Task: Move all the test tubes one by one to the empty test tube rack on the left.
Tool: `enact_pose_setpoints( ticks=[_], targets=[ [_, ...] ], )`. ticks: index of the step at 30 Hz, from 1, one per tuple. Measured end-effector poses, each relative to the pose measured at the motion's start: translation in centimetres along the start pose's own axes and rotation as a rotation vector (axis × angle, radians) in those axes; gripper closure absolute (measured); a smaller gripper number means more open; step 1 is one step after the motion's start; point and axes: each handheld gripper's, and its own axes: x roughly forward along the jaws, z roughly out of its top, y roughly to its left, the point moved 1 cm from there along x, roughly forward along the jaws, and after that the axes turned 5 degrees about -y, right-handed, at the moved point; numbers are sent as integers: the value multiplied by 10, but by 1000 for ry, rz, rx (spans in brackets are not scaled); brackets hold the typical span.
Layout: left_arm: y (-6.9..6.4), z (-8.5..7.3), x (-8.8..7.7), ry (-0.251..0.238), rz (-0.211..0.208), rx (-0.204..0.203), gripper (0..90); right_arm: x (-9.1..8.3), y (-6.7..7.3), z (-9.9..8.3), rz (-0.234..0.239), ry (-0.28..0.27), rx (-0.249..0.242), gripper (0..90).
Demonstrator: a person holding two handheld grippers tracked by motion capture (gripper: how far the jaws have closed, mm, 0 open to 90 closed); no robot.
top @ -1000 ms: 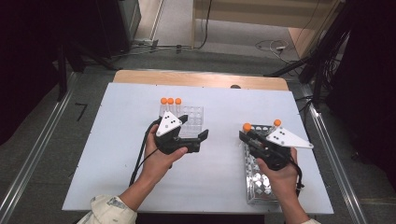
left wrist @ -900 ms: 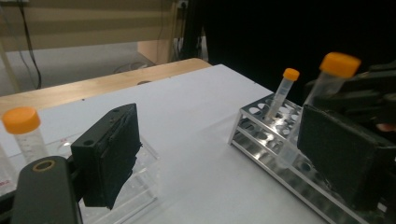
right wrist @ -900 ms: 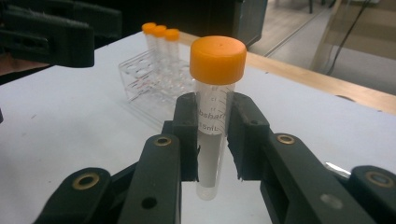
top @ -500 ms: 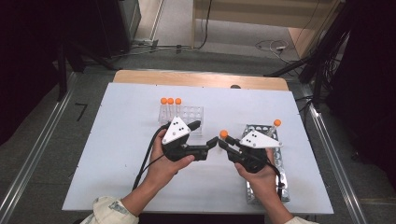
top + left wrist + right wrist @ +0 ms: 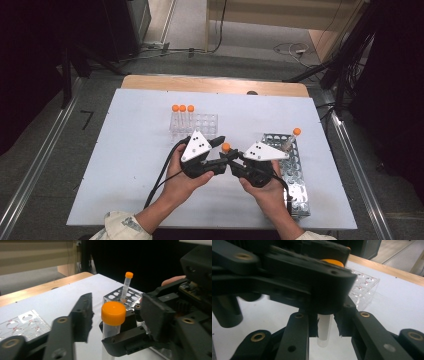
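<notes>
Unlabelled orange-capped tube [image 5: 113, 315] between right gripper [image 5: 325, 326] fingers

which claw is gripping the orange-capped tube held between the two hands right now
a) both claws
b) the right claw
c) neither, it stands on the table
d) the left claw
b: in the right gripper view the right claw has its jaws closed on the tube, while the left claw stands open around its orange cap.

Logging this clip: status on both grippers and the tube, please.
Right gripper shut on orange-capped tube, upright. Left gripper open, jaws either side of its cap. Three tubes in clear rack, one in metal rack. Nothing in the way.
</notes>
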Motion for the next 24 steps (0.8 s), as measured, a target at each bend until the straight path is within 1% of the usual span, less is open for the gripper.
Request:
enact_pose_setpoints(
  ticks=[2, 5, 6, 11, 21, 22, 24],
  targets=[
    [0, -1, 0, -11, -4, -2, 529, 0, 0, 0, 3, -1, 3, 721],
    [-1, 0, -1, -18, -1, 14, 599, 0, -1, 0, 6, 3, 3, 721],
    [-1, 0, -1, -21, -1, 12, 620, 0, -1, -1, 4, 3, 5, 720],
    [1, 0, -2, -21, 0, 14, 693, 0, -1, -1, 5, 3, 8, 721],
    [2, 0, -2, -24, 1, 10, 714, 0, -1, -1, 3, -2, 12, 714],
    [2, 1, -2, -27, 3, 8, 714, -1, -1, -1, 5, -3, 15, 692],
    [4, 2, -3, -31, 5, 7, 714, -1, -1, 0, 8, 1, 20, 587]
  ],
)
